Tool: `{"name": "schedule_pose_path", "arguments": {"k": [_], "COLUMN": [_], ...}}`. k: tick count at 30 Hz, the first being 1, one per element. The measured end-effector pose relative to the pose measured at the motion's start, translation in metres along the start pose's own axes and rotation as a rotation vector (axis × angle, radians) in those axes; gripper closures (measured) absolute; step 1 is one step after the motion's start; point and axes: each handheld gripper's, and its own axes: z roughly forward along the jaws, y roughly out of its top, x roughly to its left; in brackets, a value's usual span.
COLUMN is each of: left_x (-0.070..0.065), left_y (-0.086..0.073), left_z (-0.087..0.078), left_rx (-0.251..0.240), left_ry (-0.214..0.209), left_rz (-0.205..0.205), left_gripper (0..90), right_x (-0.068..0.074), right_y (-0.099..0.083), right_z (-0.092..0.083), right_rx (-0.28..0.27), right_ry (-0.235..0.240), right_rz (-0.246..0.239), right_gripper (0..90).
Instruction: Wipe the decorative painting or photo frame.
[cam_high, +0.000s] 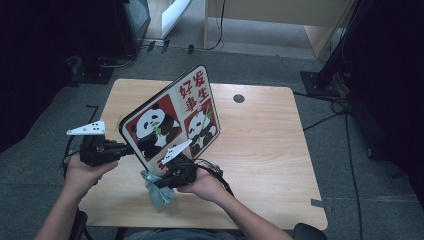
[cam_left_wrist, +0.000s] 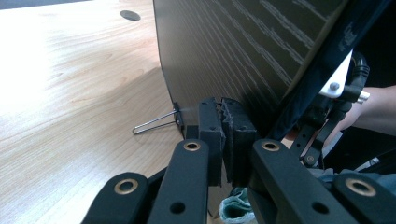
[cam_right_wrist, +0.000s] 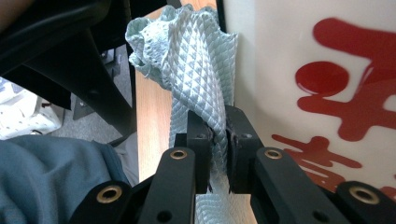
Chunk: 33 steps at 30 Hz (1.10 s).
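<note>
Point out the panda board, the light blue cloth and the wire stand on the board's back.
Panda board (cam_high: 172, 117), high view, on the printed front face.
Light blue cloth (cam_right_wrist: 196, 70), right gripper view, on the waffle weave above the jaws.
Wire stand (cam_left_wrist: 152, 124), left gripper view, on the wire loop.

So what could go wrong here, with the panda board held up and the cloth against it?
The left hand-held gripper pinches the panda board at one edge only, so the tilted board could twist or slip. The right hand-held gripper holds only a fold of the light blue cloth, which could pull free while rubbing the board.
</note>
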Motion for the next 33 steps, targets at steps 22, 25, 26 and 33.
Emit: {"name": "schedule_pose_path", "arguments": {"k": [22,25,26,33], "left_x": [0.001,0.002,0.002,0.001], "left_y": [0.0,0.0,0.0,0.0], "left_z": [0.0,0.0,0.0,0.0], "left_rx": [0.002,0.003,0.004,0.004], "left_ry": [-0.004,-0.004,-0.005,-0.005], "left_rz": [-0.001,-0.003,-0.003,-0.001], "left_gripper": [87.4,87.4,87.4,87.4], "right_x": [-0.006,-0.008,-0.009,-0.008], "right_y": [-0.016,-0.018,-0.018,-0.016], "right_z": [0.009,0.009,0.009,0.008], "right_rx": [0.044,0.039,0.04,0.048], "right_ry": [-0.012,-0.016,-0.017,-0.028], "right_rz": [0.008,0.013,0.012,0.003], "right_gripper": [82.7,82.7,82.7,82.8]}}
